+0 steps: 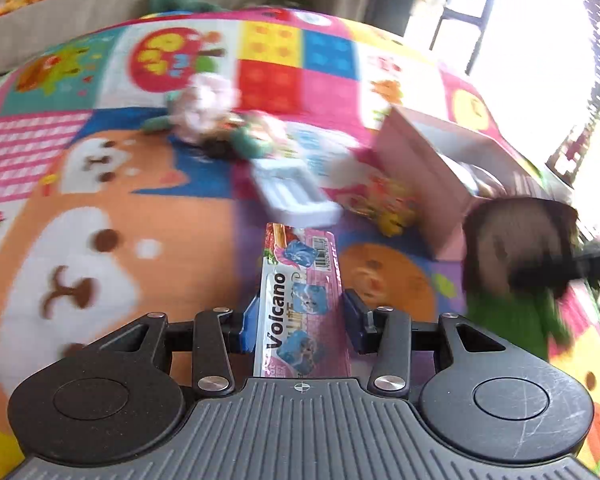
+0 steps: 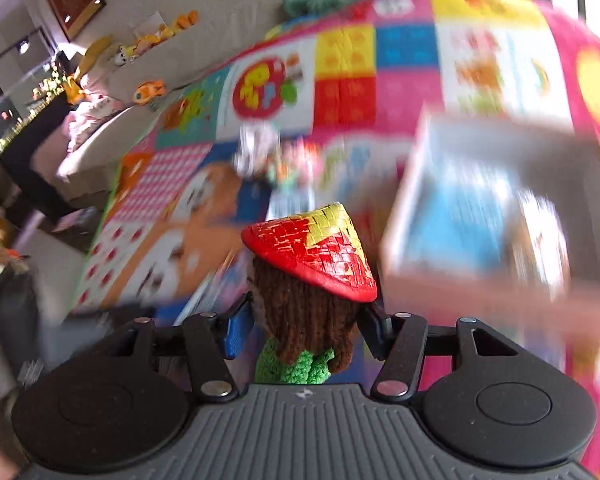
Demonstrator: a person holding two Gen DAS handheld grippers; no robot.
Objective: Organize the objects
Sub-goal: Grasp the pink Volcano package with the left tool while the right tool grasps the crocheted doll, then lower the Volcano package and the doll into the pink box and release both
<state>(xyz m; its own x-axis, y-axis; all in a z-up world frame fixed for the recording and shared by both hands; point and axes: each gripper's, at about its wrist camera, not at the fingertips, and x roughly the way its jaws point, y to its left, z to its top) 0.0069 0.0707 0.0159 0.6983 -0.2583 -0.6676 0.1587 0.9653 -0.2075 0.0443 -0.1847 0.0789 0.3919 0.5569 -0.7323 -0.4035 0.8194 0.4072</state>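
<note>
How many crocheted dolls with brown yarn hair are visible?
1: the crocheted doll with brown yarn hair, wearing a red-yellow conical hat, sits between the right gripper fingers. Blurred toys may hide others.

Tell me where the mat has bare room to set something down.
Free: the orange bear patch, left of the Volcano packet and white tray. Crowded: the toy pile, the tray and the pink box, with the doll beside the box.

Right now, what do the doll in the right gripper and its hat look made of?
The doll looks crocheted from yarn: its brown hair hangs in looped strands and its green body shows knit stitches, matte and soft. The hat looks like woven strips, perhaps straw or leaf, painted glossy red and yellow; the weave pattern and sheen suggest it.
</note>
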